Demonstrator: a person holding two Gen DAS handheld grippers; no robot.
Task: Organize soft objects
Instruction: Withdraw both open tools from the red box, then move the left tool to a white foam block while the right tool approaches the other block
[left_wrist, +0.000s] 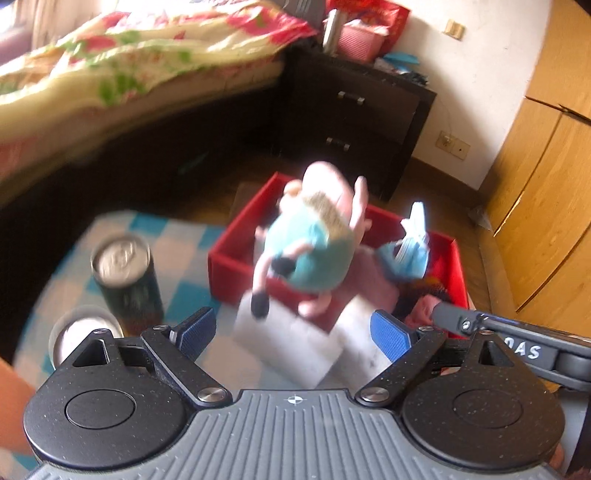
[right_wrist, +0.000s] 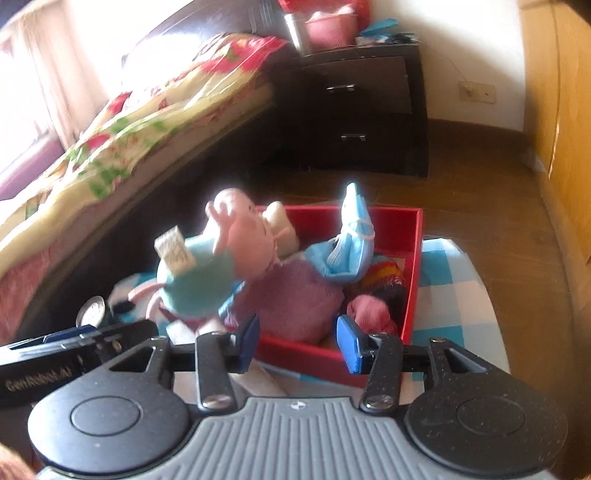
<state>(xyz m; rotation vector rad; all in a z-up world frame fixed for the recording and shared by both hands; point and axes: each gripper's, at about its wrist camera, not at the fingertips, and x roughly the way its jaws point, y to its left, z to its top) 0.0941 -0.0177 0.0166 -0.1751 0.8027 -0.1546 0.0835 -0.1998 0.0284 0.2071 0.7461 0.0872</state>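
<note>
1. Spreading wide in the left wrist view, the left gripper (left_wrist: 293, 334) has its blue pads far apart with nothing between them; only white foam blocks (left_wrist: 295, 350) on the checked cloth (left_wrist: 173, 266) lie beyond the gap.
2. The right gripper (right_wrist: 299, 341) stands partly open, blue pads apart and empty, pointing at the near wall of the red box (right_wrist: 413, 288).
3. Each tool shows in the other's view: a dark body enters the left view from the right edge and the right view from the left edge.
4. Two cans (left_wrist: 125, 273) stand on the blue-and-white cloth, left of the box in the left view; the nearer one is half hidden by the gripper.
5. A pink pig plush (left_wrist: 314, 236) in a teal dress is blurred, tilted over the box's left rim, with no pad touching it. Whether it rests on the rim or is in the air I cannot tell.
6. Inside the box lie a purple knitted piece (right_wrist: 295, 299), a pink soft item (right_wrist: 369, 310), a striped dark item (right_wrist: 384, 280) and a blue face mask (right_wrist: 347, 243) sticking up.
7. Farther off is the wooden floor (right_wrist: 461, 177), a dark nightstand (right_wrist: 369, 110) with two drawers and a pink basket (right_wrist: 332, 29) on top.
8. A bed with a floral blanket (left_wrist: 129, 62) runs along the left; a wooden wardrobe (left_wrist: 546, 184) fills the right.
</note>
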